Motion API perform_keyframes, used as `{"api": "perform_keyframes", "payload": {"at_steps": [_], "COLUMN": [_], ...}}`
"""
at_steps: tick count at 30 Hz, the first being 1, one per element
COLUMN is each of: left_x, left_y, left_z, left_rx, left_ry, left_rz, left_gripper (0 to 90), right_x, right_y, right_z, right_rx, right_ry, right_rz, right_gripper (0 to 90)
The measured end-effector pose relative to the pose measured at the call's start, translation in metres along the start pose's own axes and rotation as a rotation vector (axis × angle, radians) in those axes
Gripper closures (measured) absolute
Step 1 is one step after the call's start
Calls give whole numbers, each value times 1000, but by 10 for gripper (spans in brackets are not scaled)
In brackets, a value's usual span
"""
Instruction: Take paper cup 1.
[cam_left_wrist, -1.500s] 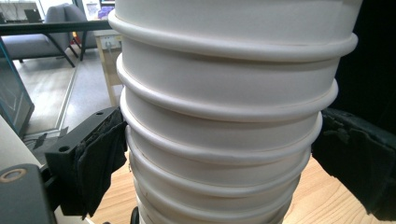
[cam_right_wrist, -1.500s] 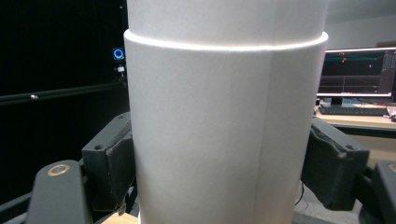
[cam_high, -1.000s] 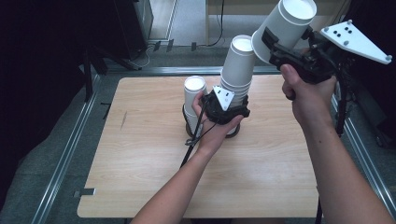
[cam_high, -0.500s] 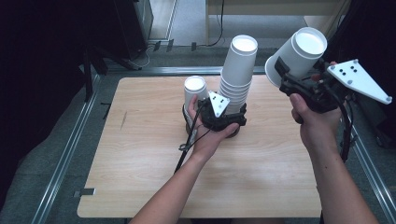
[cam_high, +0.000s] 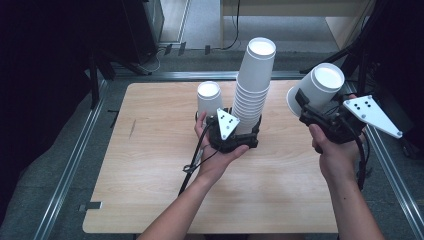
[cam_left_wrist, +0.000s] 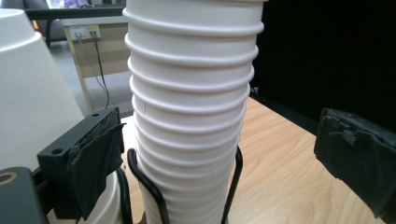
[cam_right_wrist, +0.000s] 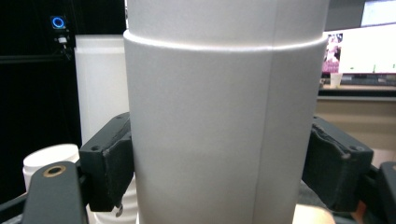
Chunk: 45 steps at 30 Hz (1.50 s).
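High view: the right tongs (cam_high: 306, 107) grip a single paper cup (cam_high: 316, 90) off the desk (cam_high: 150, 165), base tilted up and away; setting it down upside-down seems next.

Left gripper view: the left tongs (cam_left_wrist: 224, 154) stand open around the upright cup stack (cam_left_wrist: 191, 107).

Right gripper view: pads (cam_right_wrist: 109, 161) pinch the cup's wall.

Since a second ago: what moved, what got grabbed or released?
The right gripper, shut on a single cup, came down from high above the table toward the tall stack. The left gripper has just been opening; its pads stand clear of the stack between them. The stack and the lone cup stayed put.
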<state>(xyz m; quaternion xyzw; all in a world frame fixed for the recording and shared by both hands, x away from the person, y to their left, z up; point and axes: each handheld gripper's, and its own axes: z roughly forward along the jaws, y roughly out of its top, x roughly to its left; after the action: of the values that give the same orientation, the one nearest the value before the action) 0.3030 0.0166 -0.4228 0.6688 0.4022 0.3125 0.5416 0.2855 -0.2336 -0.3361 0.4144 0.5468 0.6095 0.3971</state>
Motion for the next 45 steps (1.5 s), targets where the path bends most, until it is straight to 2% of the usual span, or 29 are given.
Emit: {"api": "perform_keyframes", "payload": {"at_steps": [3, 7, 10, 13, 17, 19, 27, 28, 34, 37, 39, 43, 45], "left_x": [1, 5, 9, 10, 15, 17, 25, 27, 30, 30, 33, 35, 36], "left_y": [-1, -3, -6, -9, -17, -21, -45, -53, -72, -75, -76, -76, -75], "left_z": [-5, -18, -29, -34, -50, -53, -63, -68, -81, -82, -83, -86, -87], "left_rx": [-2, -3, -10, -14, -20, -5, 41, 49, 71, 91, 89, 82, 78], "left_ry": [-9, -14, -14, -9, 2, -4, -8, -12, -23, -13, -29, -44, -55], "left_rz": [-9, -21, -34, -34, -22, -16, -43, -51, -55, -17, -46, -53, -64], "left_gripper": [17, 17, 17, 17, 17, 17, 17, 17, 17, 17, 18, 18, 18], "right_x": [0, 1, 2, 6, 11, 14, 28, 33, 41, 46, 51, 58, 63], "right_y": [-11, -27, -37, -47, -58, -64, -82, -88, -106, -116, -124, -135, -141], "right_z": [-3, -5, -7, -10, -15, -17, -20, -21, -19, -17, -16, -15, -14], "right_rx": [11, 14, 13, 20, 25, 26, 46, 55, 95, 117, 139, 159, 167], "right_ry": [-6, -28, -6, -2, 3, 5, 20, 23, 43, 55, 62, 73, 74], "right_rz": [13, -7, -10, -44, -77, -95, -146, -168, -212, -228, -252, -293, -346], "right_gripper": [194, 194, 194, 194, 194, 194, 192, 192, 191, 191, 191, 191, 191]}}
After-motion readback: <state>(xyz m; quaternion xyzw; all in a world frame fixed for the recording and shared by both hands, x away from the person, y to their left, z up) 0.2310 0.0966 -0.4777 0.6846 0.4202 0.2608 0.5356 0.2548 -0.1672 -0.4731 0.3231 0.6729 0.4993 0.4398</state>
